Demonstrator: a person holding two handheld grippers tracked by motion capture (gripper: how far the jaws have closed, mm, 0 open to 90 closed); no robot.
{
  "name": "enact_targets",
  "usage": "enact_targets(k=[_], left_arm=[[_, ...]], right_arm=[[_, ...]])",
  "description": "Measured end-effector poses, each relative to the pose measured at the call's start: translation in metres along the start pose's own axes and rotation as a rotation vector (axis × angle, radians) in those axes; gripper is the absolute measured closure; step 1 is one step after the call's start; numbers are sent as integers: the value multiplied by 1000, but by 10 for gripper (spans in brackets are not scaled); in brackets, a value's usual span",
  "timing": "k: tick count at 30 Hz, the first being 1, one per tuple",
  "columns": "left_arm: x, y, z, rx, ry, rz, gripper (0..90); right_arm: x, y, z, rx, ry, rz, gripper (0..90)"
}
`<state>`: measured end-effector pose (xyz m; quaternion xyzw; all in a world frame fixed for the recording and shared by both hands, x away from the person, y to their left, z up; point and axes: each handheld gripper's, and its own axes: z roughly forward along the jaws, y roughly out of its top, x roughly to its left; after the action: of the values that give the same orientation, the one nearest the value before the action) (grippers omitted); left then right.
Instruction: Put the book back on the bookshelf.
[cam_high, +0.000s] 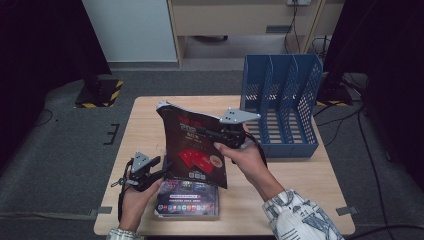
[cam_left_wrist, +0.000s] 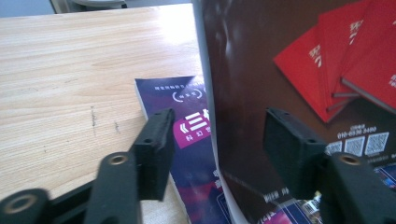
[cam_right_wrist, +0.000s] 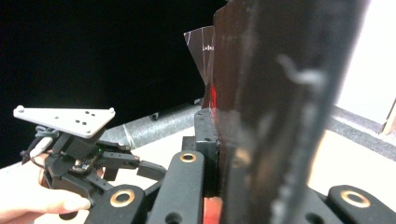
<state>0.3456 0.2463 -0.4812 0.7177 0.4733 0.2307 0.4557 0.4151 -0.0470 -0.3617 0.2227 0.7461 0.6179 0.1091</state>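
High view: our right gripper clamps the dark magazine upright; the left gripper, jaws spread, straddles its lower edge. We should lift clear toward the file rack beyond.

Each hand-held gripper is black, with 2 flat rectangular jaws on arms pinned by brass-ringed pivots. A grey three-cornered plate dotted with small screws tops each body. Behind the right hand-held gripper, the sleeve is white, patterned.
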Motion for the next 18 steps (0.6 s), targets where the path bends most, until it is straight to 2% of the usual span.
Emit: enact_targets(k=[2,7,9,13,18], left_arm=[[2,0,0,3,9,-12,366],[6,-1,0,6,22,-28,322],[10,-2,0,19,59,-43,298],[15,-4,2,55,127,-30,229],[17,-4,3,79,148,-30,177]], right_arm=[[-1,2,-1,-17,-12,1,869],[-5,15,-6,-74,-59,-10,870],[-7,20,-8,-94,-83,-21,870],[-15,31,-12,-118,-128,-39,870],[-26,39,-17,-140,-169,-29,870]])
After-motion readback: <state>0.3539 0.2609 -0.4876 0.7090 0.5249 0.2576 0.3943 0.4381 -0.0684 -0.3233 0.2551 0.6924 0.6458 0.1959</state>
